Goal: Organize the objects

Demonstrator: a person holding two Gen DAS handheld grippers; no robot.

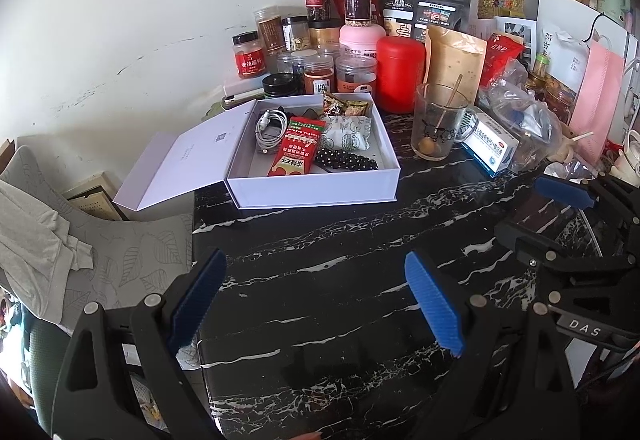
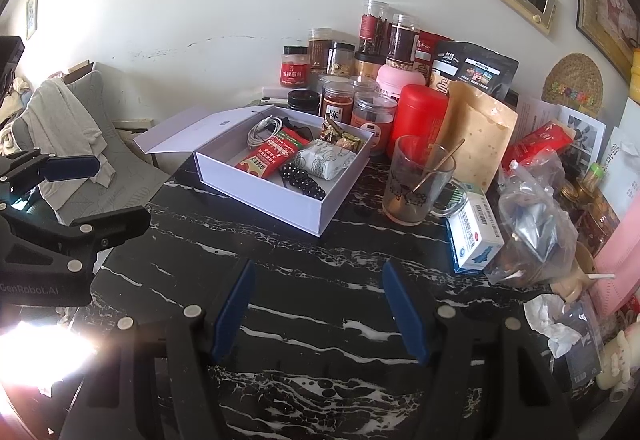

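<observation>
An open white box (image 1: 312, 186) (image 2: 280, 200) sits on the black marble table (image 1: 340, 240), its lid folded out to the left. Inside lie a white cable (image 1: 272, 128), a red snack packet (image 1: 296, 150) (image 2: 268, 156), a patterned packet (image 1: 348, 132), candies (image 1: 344, 106) and a black beaded item (image 1: 348, 161). My left gripper (image 1: 316, 300) (image 2: 120, 192) hovers open and empty over the table in front of the box. My right gripper (image 2: 320, 308) (image 1: 536, 212) is open too, with nothing between its blue pads.
Right of the box stand a glass mug (image 1: 438, 120) with a stick, a blue-white medicine box (image 1: 490, 146) and a plastic bag (image 2: 536, 224). Jars and a red canister (image 1: 400, 74) line the wall behind. A chair with grey cloth (image 1: 40, 240) borders the table's left edge.
</observation>
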